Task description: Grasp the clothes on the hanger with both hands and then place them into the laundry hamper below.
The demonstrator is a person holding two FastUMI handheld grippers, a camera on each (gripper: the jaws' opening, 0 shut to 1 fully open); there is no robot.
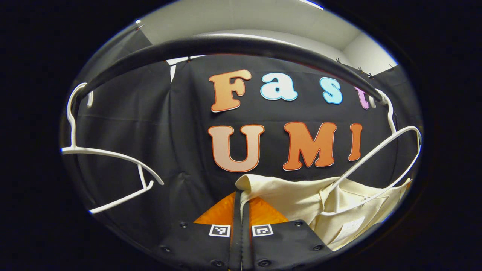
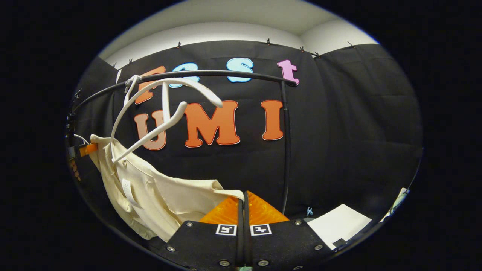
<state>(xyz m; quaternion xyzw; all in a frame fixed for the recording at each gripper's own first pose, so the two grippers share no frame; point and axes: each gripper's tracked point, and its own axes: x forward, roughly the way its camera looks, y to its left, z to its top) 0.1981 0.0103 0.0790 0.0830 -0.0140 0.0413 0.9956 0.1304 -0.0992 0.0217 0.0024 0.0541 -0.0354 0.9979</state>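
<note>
The cream shirt point(image 1: 301, 199) is already off its hanger point(image 1: 380, 158) and pinched at both ends, so the grasping half of the job looks done; what is left is to carry it down and let it go into the laundry hamper.

In the left gripper view, the left gripper point(image 1: 241, 210) has its orange fingers pressed together with a fold of the shirt's edge caught between them at the tips. From there the cloth runs off to the right and sags low, passing in front of the bare white hanger, which hangs tilted from the black rail point(image 1: 226, 45). A second empty hanger point(image 1: 109, 165) hangs at the far left of the same rail.

In the right gripper view, the right gripper point(image 2: 243, 207) is likewise closed, its tips nipping a corner of the shirt point(image 2: 158, 195). The cloth stretches away to the left and upward toward the other gripper point(image 2: 84, 149), seen small at the left edge. The hanger point(image 2: 162, 113) swings free above the shirt, touching it only near the collar end, as far as can be told.

So the shirt hangs slung between the two grippers, below the rail.
</note>
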